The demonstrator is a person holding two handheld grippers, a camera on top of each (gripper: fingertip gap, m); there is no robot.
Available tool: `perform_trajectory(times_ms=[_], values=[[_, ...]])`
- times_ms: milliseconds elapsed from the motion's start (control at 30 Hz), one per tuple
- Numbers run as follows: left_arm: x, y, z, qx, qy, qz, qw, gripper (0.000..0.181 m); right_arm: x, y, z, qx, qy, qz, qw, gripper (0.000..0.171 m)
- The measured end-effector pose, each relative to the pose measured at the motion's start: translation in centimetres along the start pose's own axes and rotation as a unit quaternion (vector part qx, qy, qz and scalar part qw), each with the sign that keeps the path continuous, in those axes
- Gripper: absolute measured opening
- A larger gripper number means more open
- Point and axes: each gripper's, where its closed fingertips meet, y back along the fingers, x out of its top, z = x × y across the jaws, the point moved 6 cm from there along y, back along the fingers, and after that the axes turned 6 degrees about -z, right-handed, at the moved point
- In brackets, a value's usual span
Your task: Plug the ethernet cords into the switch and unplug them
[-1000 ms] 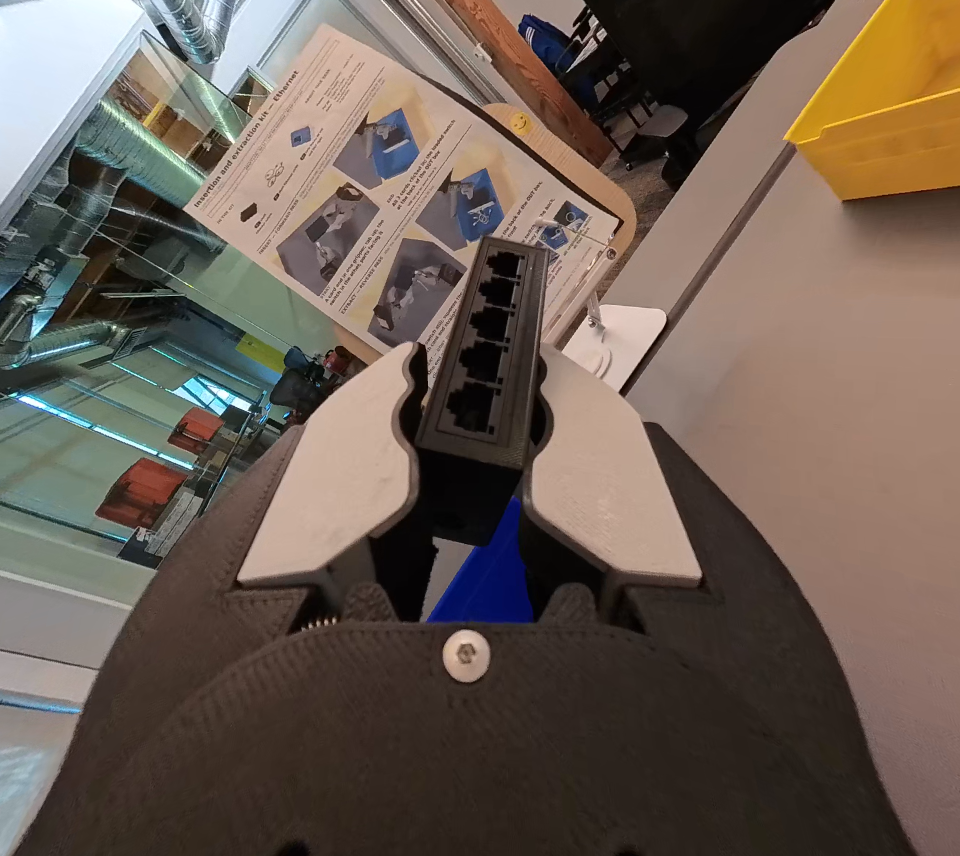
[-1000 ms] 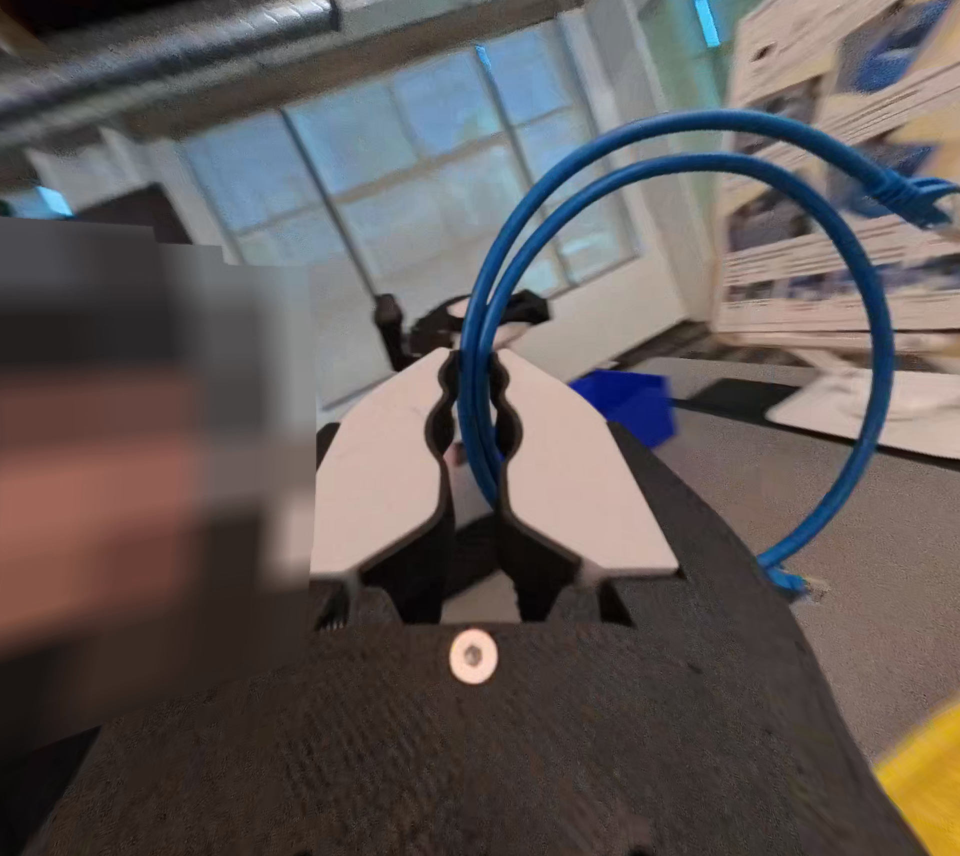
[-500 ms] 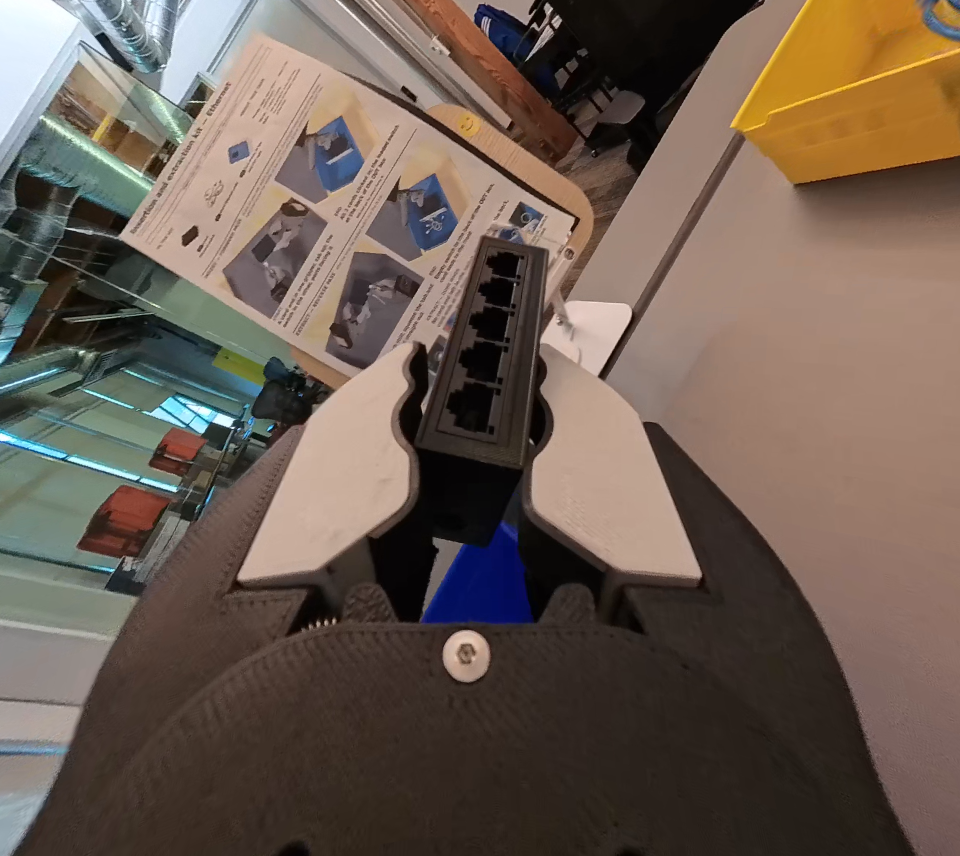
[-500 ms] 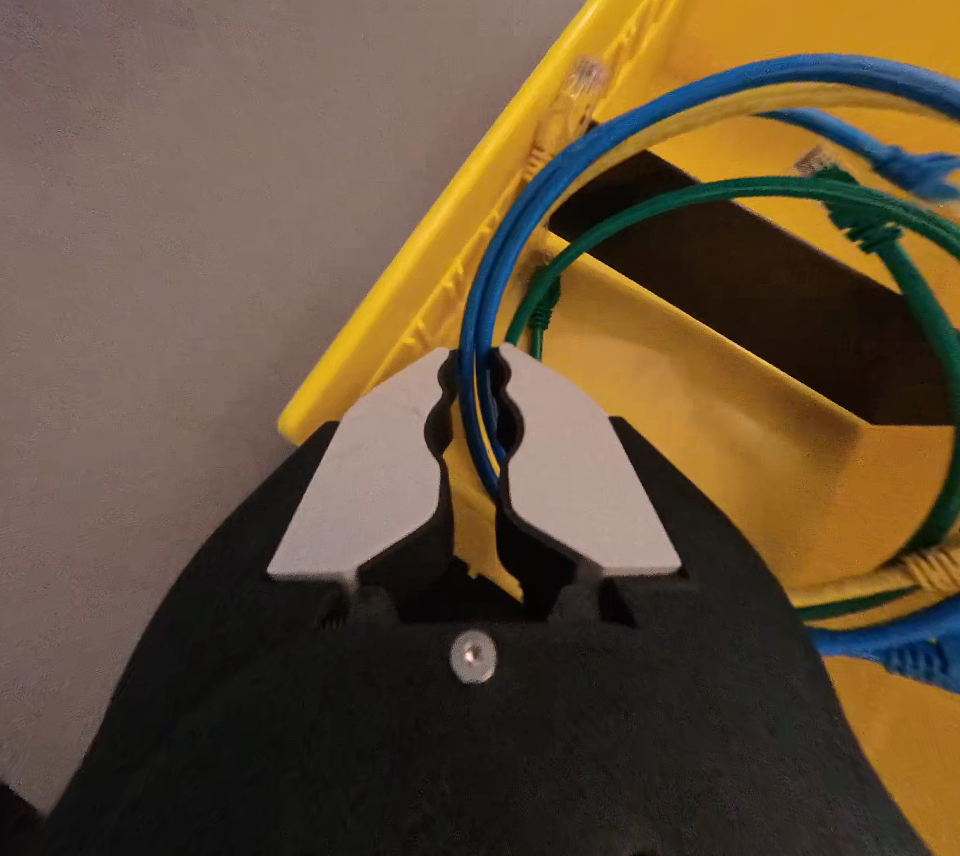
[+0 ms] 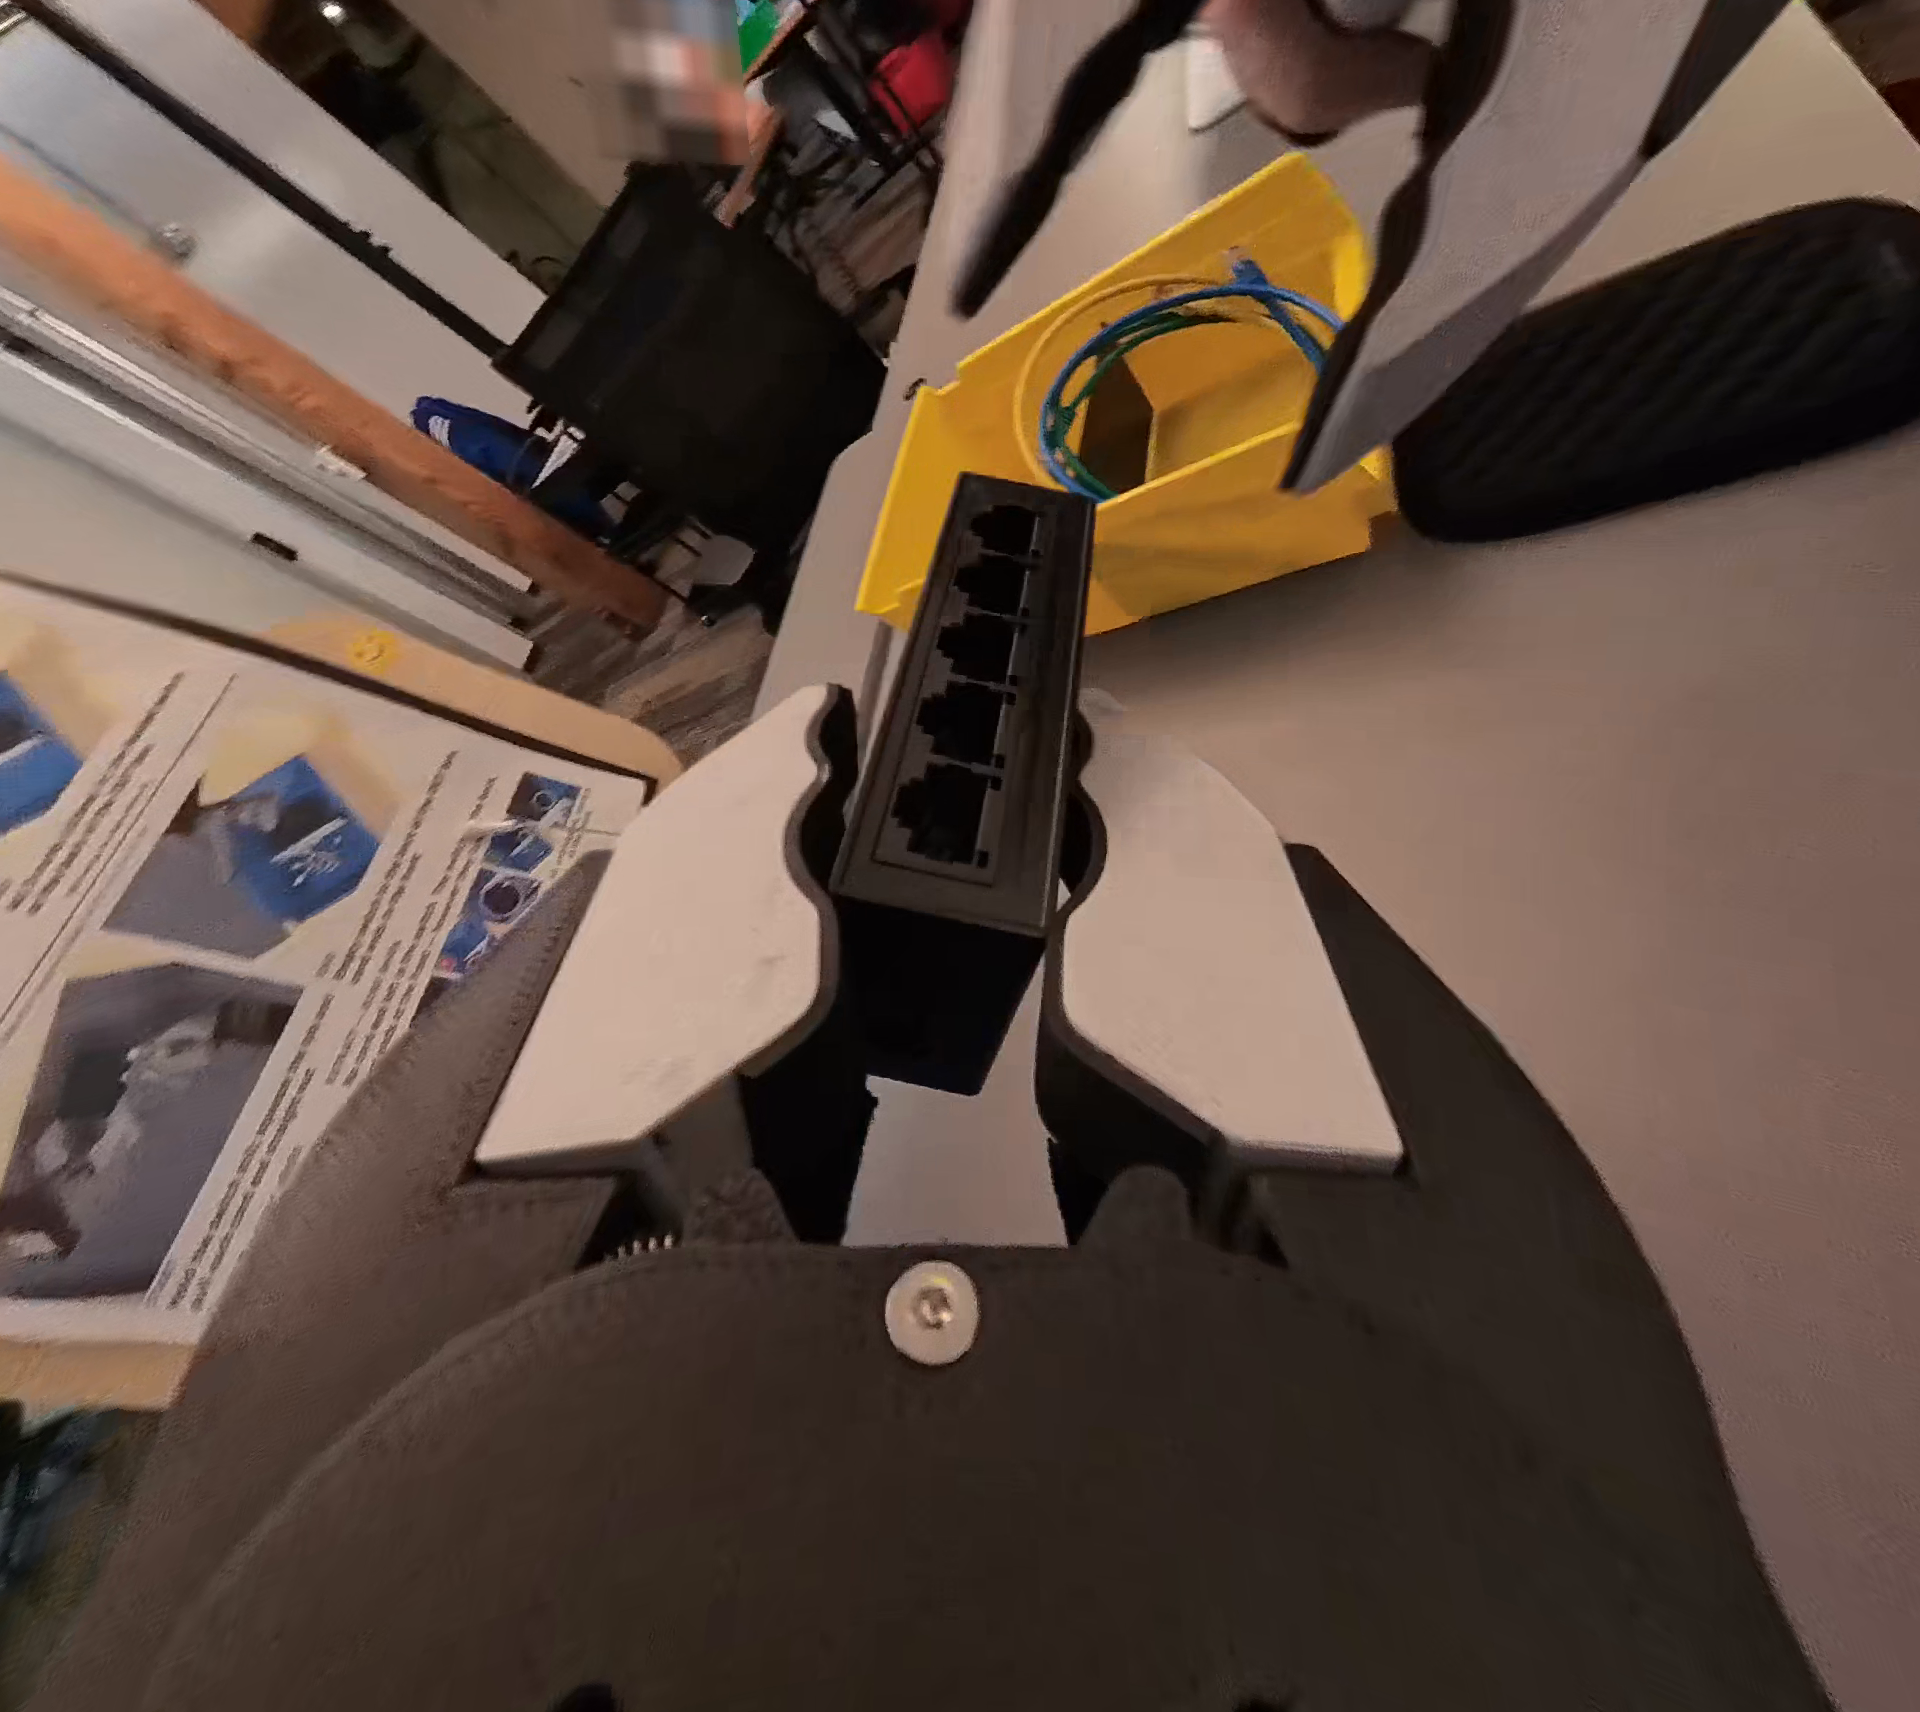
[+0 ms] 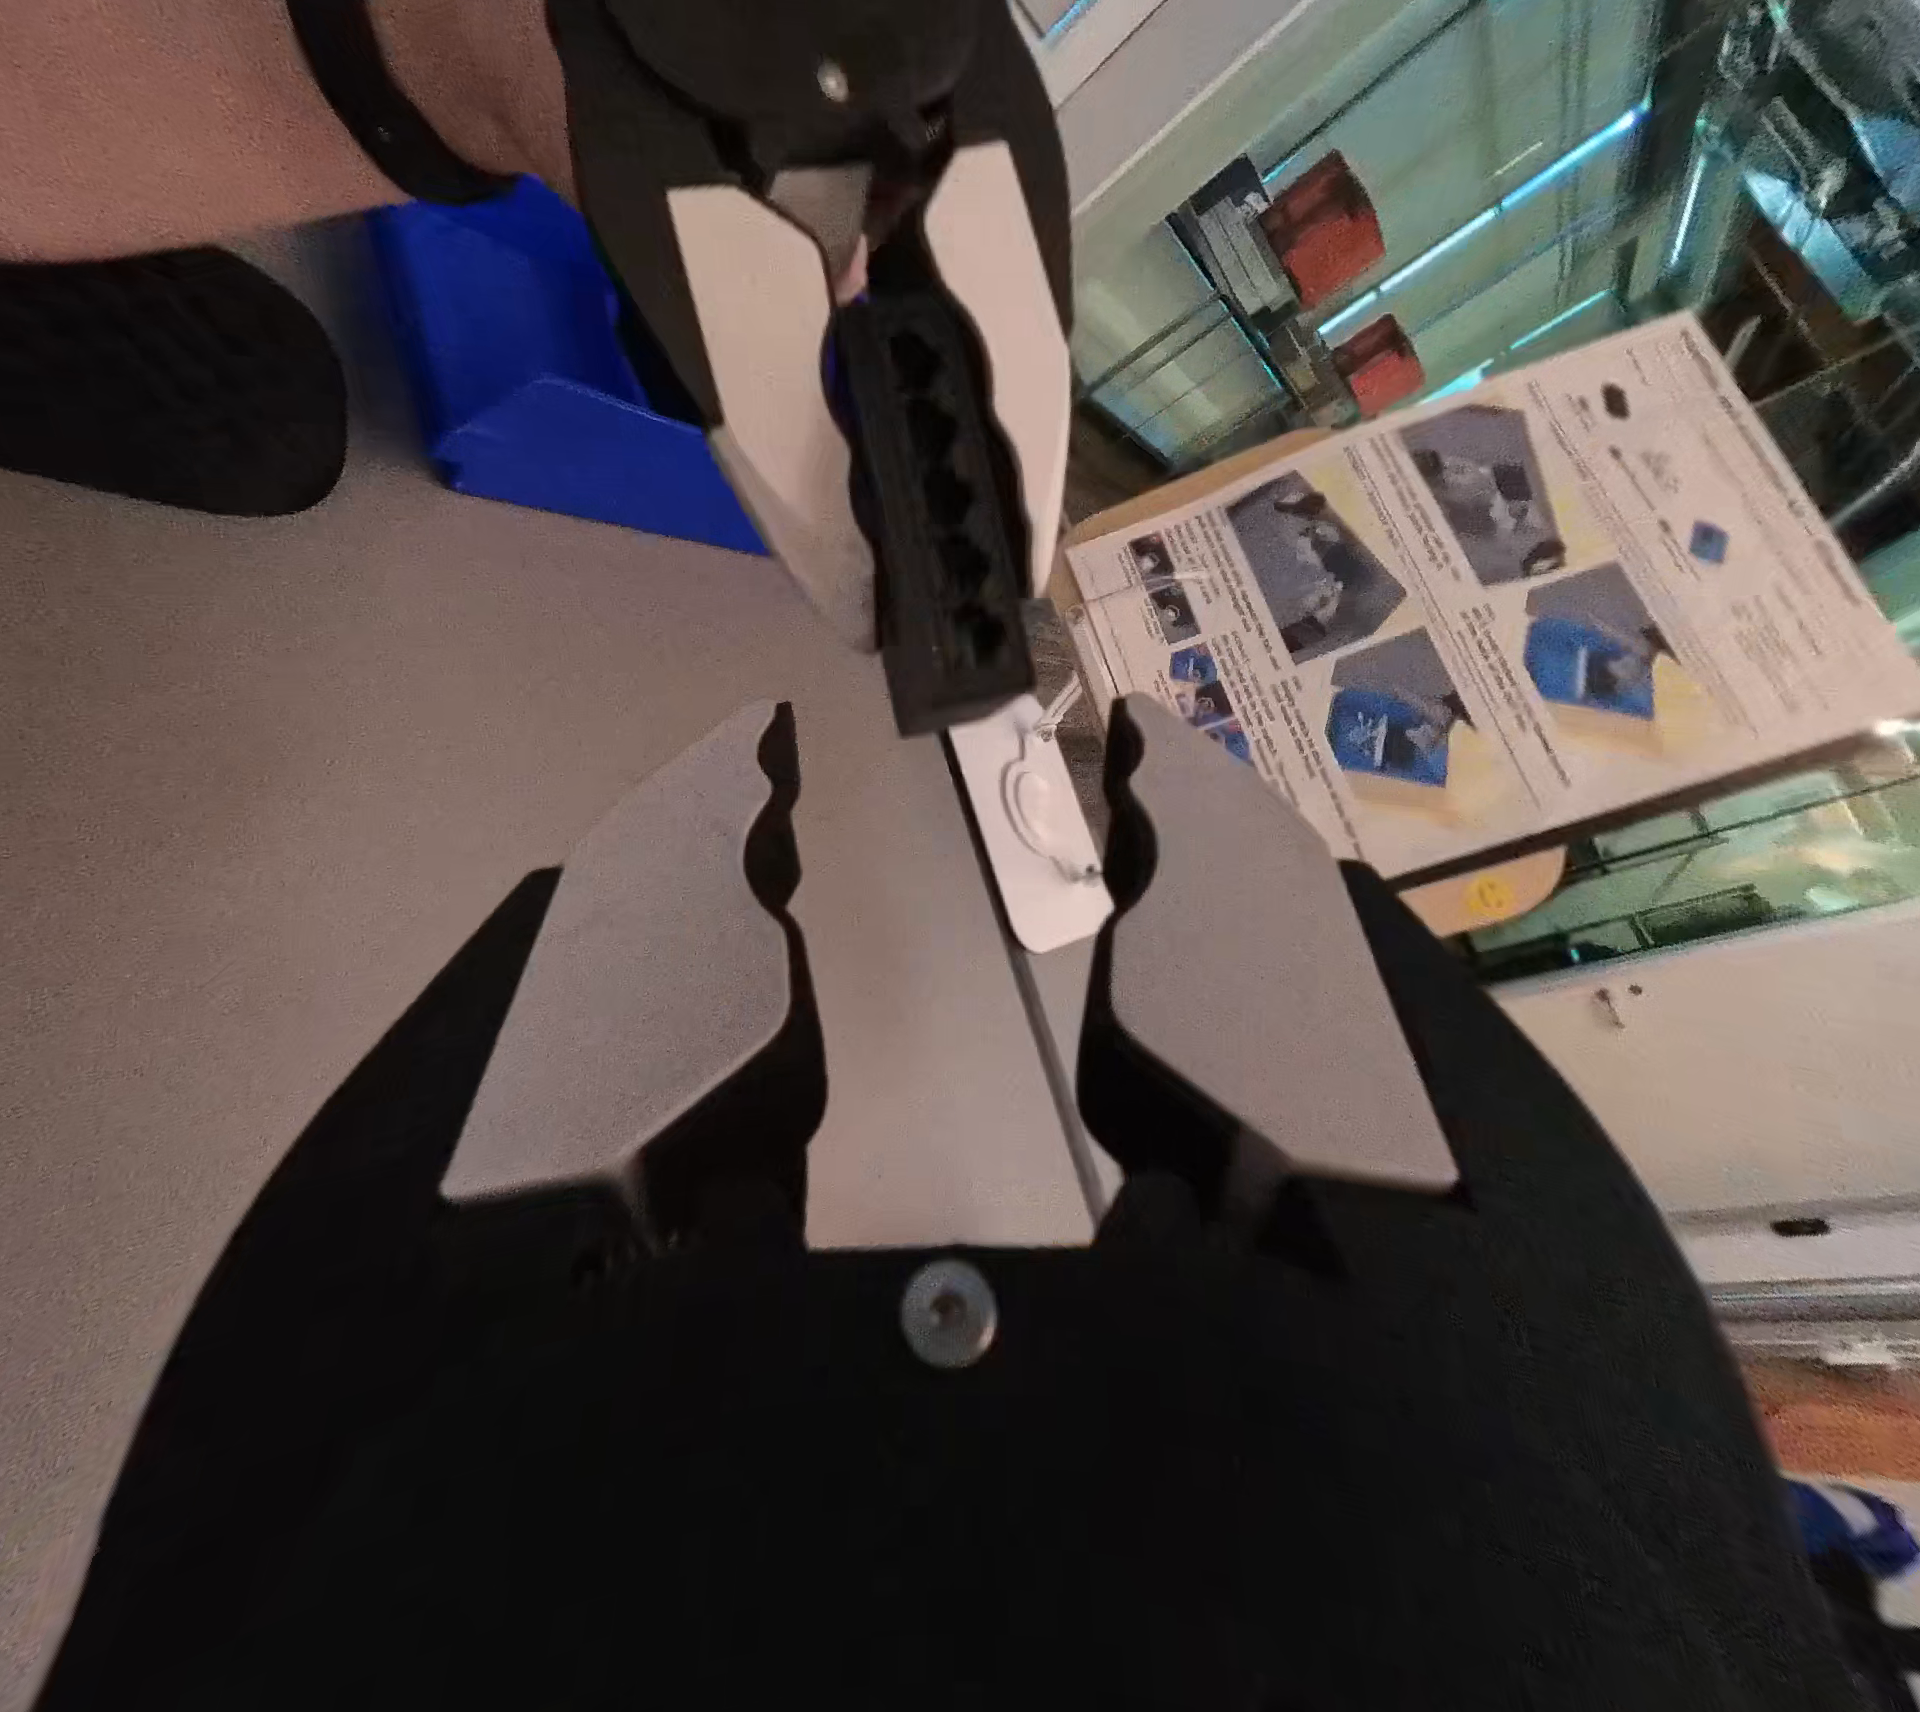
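My left gripper (image 5: 961,727) is shut on a black ethernet switch (image 5: 971,717), held above the grey table with its row of empty ports facing up. It also shows in the right wrist view (image 6: 940,540), between the left gripper's white fingers (image 6: 769,374). My right gripper (image 6: 951,727) is open and empty, facing the switch's end from close by. In the left wrist view it (image 5: 1164,301) hangs open over the yellow bin (image 5: 1226,519). Blue, green and yellow ethernet cords (image 5: 1164,332) lie coiled in that bin.
A blue bin (image 6: 551,395) stands on the grey table (image 5: 1507,831) behind the left gripper. An instruction poster on a board (image 6: 1486,582) stands at the table's edge on a white stand base (image 6: 1029,831). A person's forearm with a black wristband (image 6: 343,41) holds the left gripper. My right fingertips sit around 5 cm from my left ones.
My right gripper, shut on the blue cord over the yellow bin half a second ago, has let it go there, opened wide and swung to face the switch. The left gripper keeps its hold.
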Motion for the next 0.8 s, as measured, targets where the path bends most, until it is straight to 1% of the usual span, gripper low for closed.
perform_trajectory(times_ms=[67,100,133,167,233,300,333,367,433,533,600,667,800], values=[[0.4,-0.5,1.1,-0.013,-0.023,-0.005,1.0,0.037,0.9,-1.6,-0.3,0.027,0.032,-0.033,0.999,0.057],[0.5,-0.8,1.5,-0.02,-0.03,-0.006,0.999,0.037,0.8,-2.3,-0.5,0.048,0.044,-0.057,0.996,0.047],[0.5,-1.0,1.8,-0.022,-0.038,-0.013,0.999,0.037,0.5,-2.8,-0.8,0.08,0.058,-0.077,0.992,0.031],[0.3,-1.3,1.9,-0.014,-0.047,-0.025,0.998,0.036,0.1,-3.1,-0.8,0.094,0.068,-0.096,0.989,0.028],[0.2,-1.4,1.7,0.001,-0.044,-0.02,0.999,0.033,-0.6,-3.3,-0.2,0.082,0.094,-0.115,0.985,0.029],[-0.4,-0.8,0.3,0.043,-0.028,-0.031,0.998,0.034,-2.0,-2.9,1.7,0.042,0.128,-0.143,0.981,0.029],[-0.9,-0.2,-0.6,0.064,-0.014,-0.036,0.997,0.036,-3.5,-2.5,3.4,0.027,0.131,-0.165,0.977,0.028],[-1.4,0.5,-1.5,0.078,0.007,-0.039,0.996,0.039,-5.4,-2.2,5.5,0.019,0.114,-0.189,0.975,0.028],[-2.4,1.8,-3.1,0.095,0.049,-0.047,0.993,0.043,-10.5,-1.7,10.0,0.01,0.07,-0.242,0.968,0.028],[-3.6,3.5,-4.7,0.124,0.075,-0.056,0.988,0.042,-19.3,-1.4,14.3,0.063,0.008,-0.336,0.94,0.029],[-4.2,4.1,-5.3,0.133,0.081,-0.061,0.986,0.04,-24.6,-1.8,15.0,0.124,-0.047,-0.383,0.914,0.029],[-4.5,4.4,-5.6,0.139,0.085,-0.062,0.985,0.039,-28.8,-2.5,14.6,0.177,-0.087,-0.419,0.886,0.028],[-5.0,4.4,-6.1,0.14,0.093,-0.062,0.984,0.036,-34.5,-4.3,12.7,0.263,-0.137,-0.458,0.838,0.028]])
